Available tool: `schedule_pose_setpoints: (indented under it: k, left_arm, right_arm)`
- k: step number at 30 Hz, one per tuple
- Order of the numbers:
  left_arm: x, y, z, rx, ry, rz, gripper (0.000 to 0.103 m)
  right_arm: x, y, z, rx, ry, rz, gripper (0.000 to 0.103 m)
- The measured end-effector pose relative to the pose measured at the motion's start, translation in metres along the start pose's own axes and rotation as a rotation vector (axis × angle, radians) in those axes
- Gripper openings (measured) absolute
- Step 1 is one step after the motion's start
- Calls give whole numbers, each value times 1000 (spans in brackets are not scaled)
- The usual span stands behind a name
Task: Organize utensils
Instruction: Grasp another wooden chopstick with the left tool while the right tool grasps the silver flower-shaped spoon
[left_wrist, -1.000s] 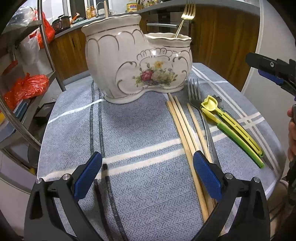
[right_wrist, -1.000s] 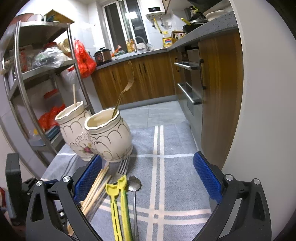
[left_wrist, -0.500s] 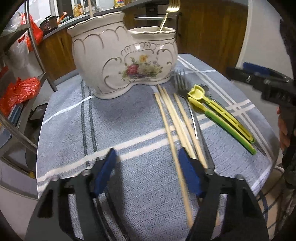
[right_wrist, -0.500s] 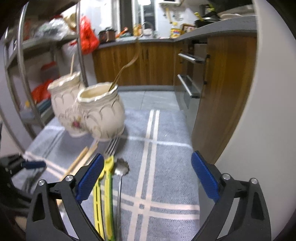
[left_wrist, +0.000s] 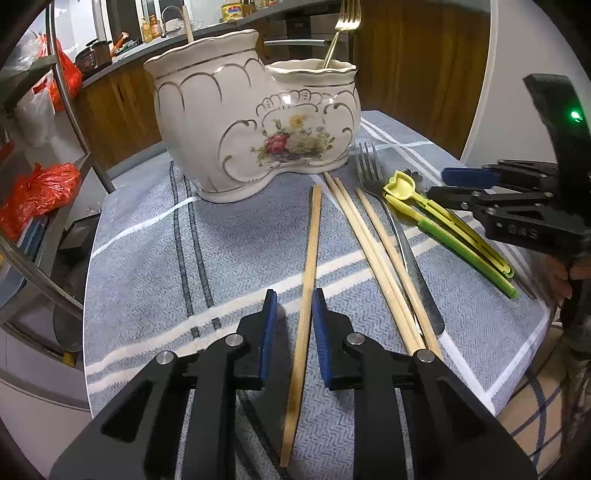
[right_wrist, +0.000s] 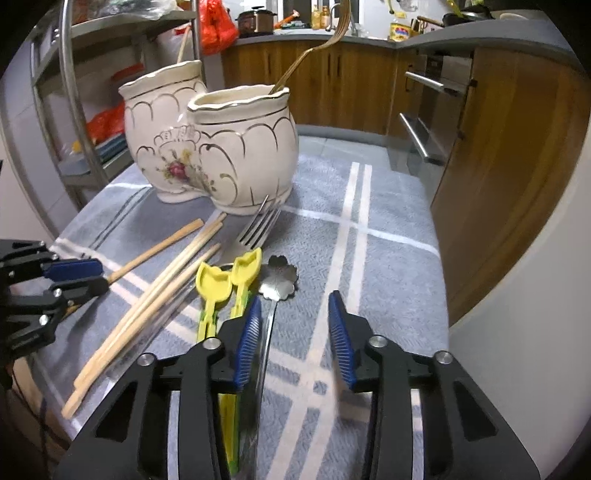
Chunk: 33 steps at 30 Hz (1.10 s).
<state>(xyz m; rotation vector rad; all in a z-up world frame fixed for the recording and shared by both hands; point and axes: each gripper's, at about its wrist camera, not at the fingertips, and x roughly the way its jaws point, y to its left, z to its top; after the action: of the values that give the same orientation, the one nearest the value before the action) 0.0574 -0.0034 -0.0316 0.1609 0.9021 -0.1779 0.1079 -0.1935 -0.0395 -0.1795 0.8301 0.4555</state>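
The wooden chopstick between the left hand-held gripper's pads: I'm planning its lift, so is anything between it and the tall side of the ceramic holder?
Nothing visible. The single wooden chopstick lies apart from the others, bare striped cloth runs up to the white floral ceramic holder, and only one stick stands in its tall compartment.

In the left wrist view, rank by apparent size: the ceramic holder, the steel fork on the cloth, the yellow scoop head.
1. ceramic holder, by far the largest.
2. steel fork, long and thin; its handle end lies nearer the camera.
3. yellow scoop head, smallest.

Red bags (left_wrist: 35, 194), metal shelving (right_wrist: 74, 92).
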Motion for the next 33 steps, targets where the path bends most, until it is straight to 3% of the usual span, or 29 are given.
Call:
schedule_pose_setpoints:
  k: [7,17,24,31,32,33]
  left_arm:
    - [1,3,-1,6,-3,-16,19]
    - [2,6,1,14,-6,-33,19]
    - [2,6,1,10,-7,-35,19]
    - [2,5,1,13,-8,-37,19]
    - [2,5,1,12,-8,-37,18]
    - [1,5,1,14,-9,-40,17]
  right_arm:
    - [14,-4,16,26,41,66,33]
    - [12,24,17,-107,41,58,26]
    - [-3,20,11,-100,-29,46,26]
    - [-41,12,18,-45,-203,51,26]
    - [-46,13,19,-48,-218,50,7]
    - [-51,13,20,-46,-241,47,3]
